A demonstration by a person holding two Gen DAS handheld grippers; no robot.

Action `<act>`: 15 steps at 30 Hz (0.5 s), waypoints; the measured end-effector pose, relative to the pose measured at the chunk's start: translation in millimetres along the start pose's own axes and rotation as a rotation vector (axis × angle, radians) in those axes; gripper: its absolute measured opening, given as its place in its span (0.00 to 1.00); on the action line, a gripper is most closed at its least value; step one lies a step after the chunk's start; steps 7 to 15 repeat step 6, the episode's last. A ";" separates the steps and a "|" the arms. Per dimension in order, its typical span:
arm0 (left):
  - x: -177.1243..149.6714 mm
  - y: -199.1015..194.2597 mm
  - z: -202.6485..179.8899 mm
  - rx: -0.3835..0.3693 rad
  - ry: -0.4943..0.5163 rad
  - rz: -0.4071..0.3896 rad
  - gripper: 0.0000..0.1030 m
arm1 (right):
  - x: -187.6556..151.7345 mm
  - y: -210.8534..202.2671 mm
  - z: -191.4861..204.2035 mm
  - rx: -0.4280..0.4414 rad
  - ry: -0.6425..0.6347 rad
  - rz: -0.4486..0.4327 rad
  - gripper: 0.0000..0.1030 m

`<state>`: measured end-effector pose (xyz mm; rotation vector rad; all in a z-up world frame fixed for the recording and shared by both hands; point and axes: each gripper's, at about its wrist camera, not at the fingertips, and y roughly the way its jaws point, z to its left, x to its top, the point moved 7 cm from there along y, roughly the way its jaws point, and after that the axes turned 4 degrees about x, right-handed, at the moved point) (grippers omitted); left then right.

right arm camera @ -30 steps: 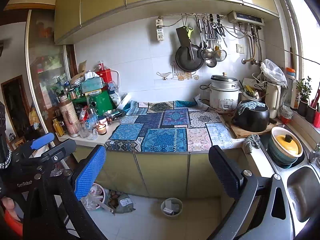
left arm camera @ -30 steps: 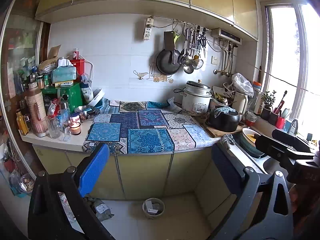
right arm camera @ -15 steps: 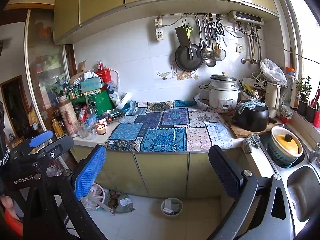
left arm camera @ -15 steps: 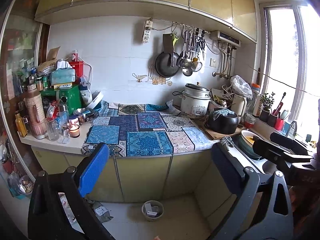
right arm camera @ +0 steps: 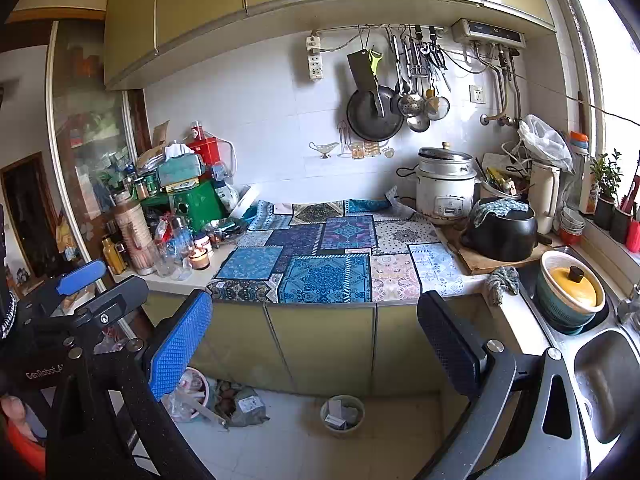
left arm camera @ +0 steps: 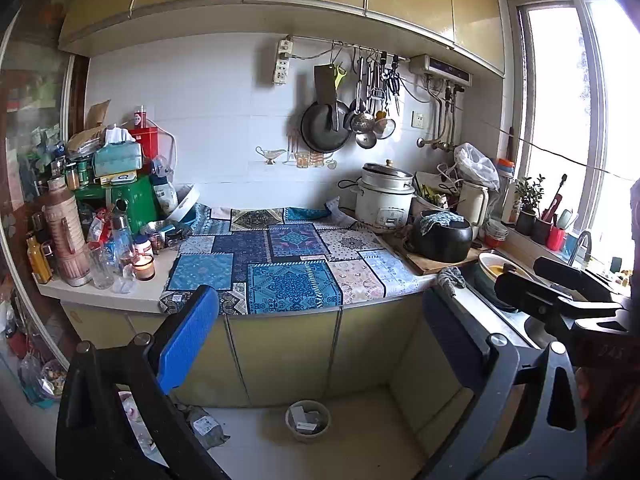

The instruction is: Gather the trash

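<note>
Across the lower part of both frames, the two grippers hang in the air in front of a kitchen counter, well away from everything on it. The left gripper (left arm camera: pixel 316 344) has its blue-padded finger and its dark finger spread wide with nothing between them; the right gripper (right arm camera: pixel 316 344) stands the same way, jaws parted and empty. Each tool also shows at the edge of the other's view (the right one at the far right of the left view, the left one at the lower left of the right view).

Low in the centre of each frame, a small round grey waste bin (left arm camera: pixel 308 420) (right arm camera: pixel 342 415) stands on the pale tiled floor just before the yellow-green cabinet doors (right arm camera: pixel 320 344), with bits of paper or card inside. To its left on the floor lies a crumpled grey bag with a white label (left arm camera: pixel 204 426) (right arm camera: pixel 245 402), beside a pink bowl of litter (right arm camera: pixel 192 390).

Above, a blue patchwork cloth (right arm camera: pixel 320 256) covers the counter's middle. A lit candle in a glass jar (right arm camera: pixel 199 258) stands at its left, a black pot on a wooden board (right arm camera: pixel 502 232) at its right.
</note>
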<state>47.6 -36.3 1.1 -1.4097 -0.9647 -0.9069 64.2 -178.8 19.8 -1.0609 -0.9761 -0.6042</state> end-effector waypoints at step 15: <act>1.7 11.0 -0.2 0.000 0.008 0.010 0.99 | -0.9 8.4 -7.6 -0.011 0.016 0.014 0.99</act>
